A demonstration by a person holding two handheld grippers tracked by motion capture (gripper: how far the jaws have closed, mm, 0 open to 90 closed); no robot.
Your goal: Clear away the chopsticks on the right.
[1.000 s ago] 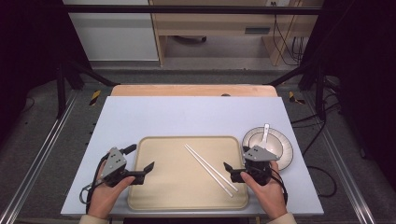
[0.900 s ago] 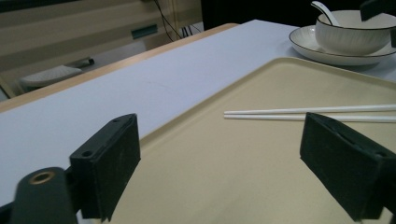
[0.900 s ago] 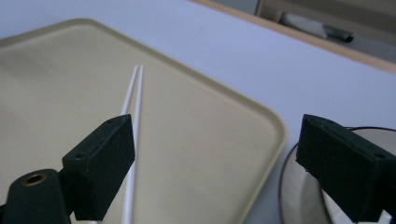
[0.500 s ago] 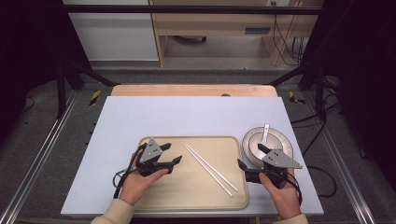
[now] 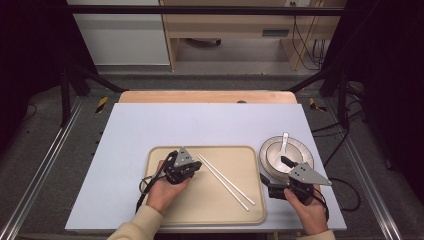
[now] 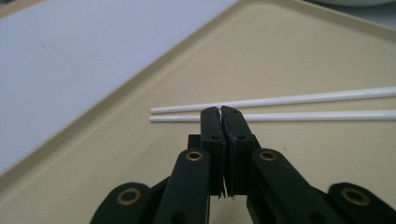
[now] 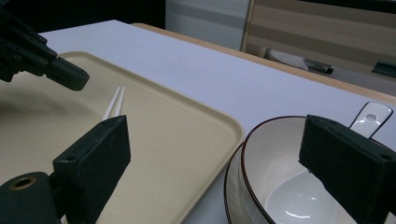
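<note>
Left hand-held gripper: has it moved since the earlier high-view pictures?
Yes. The left hand-held gripper has moved rightward from the tray's left edge onto the tray, up to the chopsticks. Its jaws have just been closing; they are shut with nothing between them.

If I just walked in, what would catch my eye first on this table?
Probably the pair of white chopsticks lying slantwise on the beige tray, with the left gripper shut just short of their near ends. At the tray's right stands a bowl holding a spoon, the right gripper open beside it.
</note>
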